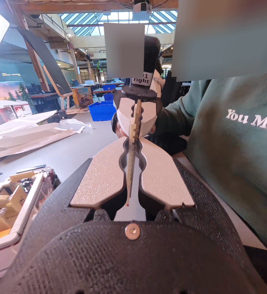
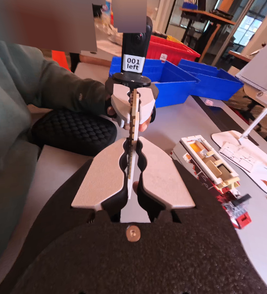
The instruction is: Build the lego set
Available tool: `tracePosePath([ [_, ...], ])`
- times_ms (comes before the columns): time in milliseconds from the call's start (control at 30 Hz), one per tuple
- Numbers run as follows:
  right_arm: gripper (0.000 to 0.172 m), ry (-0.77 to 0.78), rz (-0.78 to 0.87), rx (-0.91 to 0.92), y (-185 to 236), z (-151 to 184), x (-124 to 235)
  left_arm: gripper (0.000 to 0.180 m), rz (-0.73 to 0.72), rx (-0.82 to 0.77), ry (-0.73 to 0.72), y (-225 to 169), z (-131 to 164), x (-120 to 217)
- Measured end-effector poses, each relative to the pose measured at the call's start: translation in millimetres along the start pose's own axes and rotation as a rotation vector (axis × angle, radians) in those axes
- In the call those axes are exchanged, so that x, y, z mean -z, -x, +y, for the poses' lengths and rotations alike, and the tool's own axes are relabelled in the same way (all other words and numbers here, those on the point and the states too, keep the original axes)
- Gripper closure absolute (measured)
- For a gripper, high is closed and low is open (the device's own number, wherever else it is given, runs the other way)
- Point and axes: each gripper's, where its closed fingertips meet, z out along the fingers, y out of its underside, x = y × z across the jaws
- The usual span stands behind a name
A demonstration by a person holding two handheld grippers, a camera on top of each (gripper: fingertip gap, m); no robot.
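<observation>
Both grippers face each other tip to tip above the grey table [image 1: 85, 152], each clamped nearly shut on opposite ends of the same thin tan-and-white brick plate assembly [image 1: 133, 127]: left gripper [image 1: 133, 143] on the near end, right gripper [image 2: 132, 141] on the far end, pads pressing its flat faces. Looks like a two-handed hold w/ the plate edge-up betw. them. The open-roofed brick vehicle model [image 2: 209, 167] sits on the table beside the right gripper, blue bins [image 2: 185, 82] behind.

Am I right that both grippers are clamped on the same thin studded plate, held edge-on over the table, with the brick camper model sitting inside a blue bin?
Not the bin. The right wrist view shows the brick camper model on the grey table, apart from the blue bins. The left gripper and right gripper do clamp one plate.
</observation>
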Motion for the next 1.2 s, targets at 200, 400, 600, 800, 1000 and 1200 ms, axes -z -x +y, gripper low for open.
tracePosePath([
  [200,0.164,0.095,0.058,0.113,2,-6,-2,0.170,-0.004,-0.053,0.082,0,17,-3],
  [400,0.140,0.060,0.096,0.155,3,-10,4,0.172,0.053,0.013,-0.008,-5,6,-6],
  [600,0.151,0.028,0.081,0.086,3,-10,3,0.172,0.065,0.017,-0.046,-8,-1,-4],
  [800,0.164,-0.037,0.007,-0.077,4,-13,-1,0.171,0.049,0.018,-0.052,-8,-5,-2],
  [1000,0.164,-0.171,-0.122,-0.388,-7,-12,-1,0.164,-0.018,0.087,-0.055,5,-6,-2],
  [1200,0.164,-0.250,-0.152,-0.564,-23,-6,0,0.171,-0.097,0.235,0.049,17,3,-4],
])
